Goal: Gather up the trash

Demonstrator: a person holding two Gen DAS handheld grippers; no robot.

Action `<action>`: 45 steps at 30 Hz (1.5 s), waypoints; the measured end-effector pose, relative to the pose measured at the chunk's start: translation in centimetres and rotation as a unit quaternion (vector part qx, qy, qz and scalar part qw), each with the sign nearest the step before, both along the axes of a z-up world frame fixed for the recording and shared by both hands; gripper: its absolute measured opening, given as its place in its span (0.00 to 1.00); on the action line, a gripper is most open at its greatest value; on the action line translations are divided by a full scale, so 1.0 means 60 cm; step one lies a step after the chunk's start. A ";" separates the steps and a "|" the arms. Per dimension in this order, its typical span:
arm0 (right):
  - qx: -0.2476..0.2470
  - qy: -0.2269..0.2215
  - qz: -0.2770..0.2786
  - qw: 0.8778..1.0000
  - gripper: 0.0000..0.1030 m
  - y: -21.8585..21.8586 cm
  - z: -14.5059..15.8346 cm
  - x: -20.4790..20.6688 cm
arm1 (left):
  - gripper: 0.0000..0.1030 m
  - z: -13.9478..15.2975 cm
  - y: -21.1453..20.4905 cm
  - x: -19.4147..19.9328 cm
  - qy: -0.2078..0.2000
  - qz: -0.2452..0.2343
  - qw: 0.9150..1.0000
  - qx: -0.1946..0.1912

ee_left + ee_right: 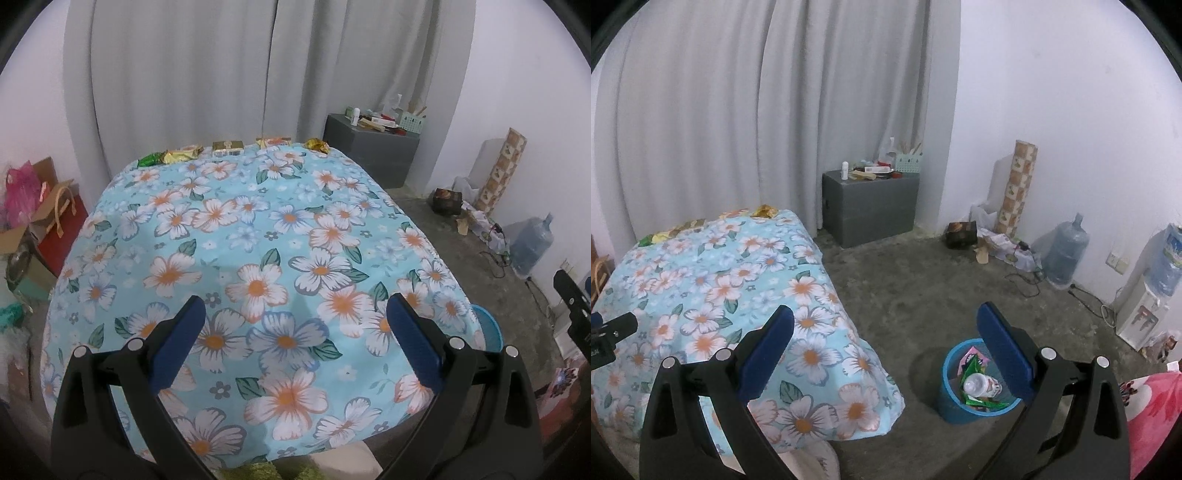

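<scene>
From the left wrist we see our left gripper point(295, 328) spread wide and empty over the floral cloth of the table point(280, 236). Crinkly foil wrappers point(184, 153) line its far edge, below the grey curtain point(221, 74).

From the right wrist our right gripper point(886, 332) gapes equally wide, holding nothing. Only here does the round blue bin point(951, 402) show its contents, a plastic bottle point(979, 386) among packets, on rough concrete just off the table's near right corner.
</scene>
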State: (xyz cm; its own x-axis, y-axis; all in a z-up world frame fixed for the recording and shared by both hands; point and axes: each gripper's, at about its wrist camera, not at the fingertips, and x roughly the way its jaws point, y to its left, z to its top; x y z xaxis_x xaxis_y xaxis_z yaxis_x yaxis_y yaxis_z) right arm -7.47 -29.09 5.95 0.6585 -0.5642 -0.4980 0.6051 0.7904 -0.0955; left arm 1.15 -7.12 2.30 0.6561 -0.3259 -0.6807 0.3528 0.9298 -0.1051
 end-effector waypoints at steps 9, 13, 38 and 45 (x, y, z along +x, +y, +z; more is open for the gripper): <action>0.000 -0.001 0.001 1.000 0.94 -0.003 0.001 -0.002 | 0.92 0.013 -0.008 -0.012 -0.023 0.007 1.000 0.013; 0.002 -0.004 -0.001 1.000 0.94 -0.005 0.005 -0.007 | 0.92 0.016 -0.012 -0.019 -0.025 0.005 1.000 0.012; 0.048 0.096 0.051 0.993 0.94 0.041 -0.072 -0.011 | 0.91 -0.030 -0.020 -0.051 0.070 0.034 0.997 0.027; 0.074 0.129 0.061 0.987 0.94 0.053 -0.114 -0.003 | 0.91 -0.042 -0.018 -0.055 0.083 0.037 0.995 0.049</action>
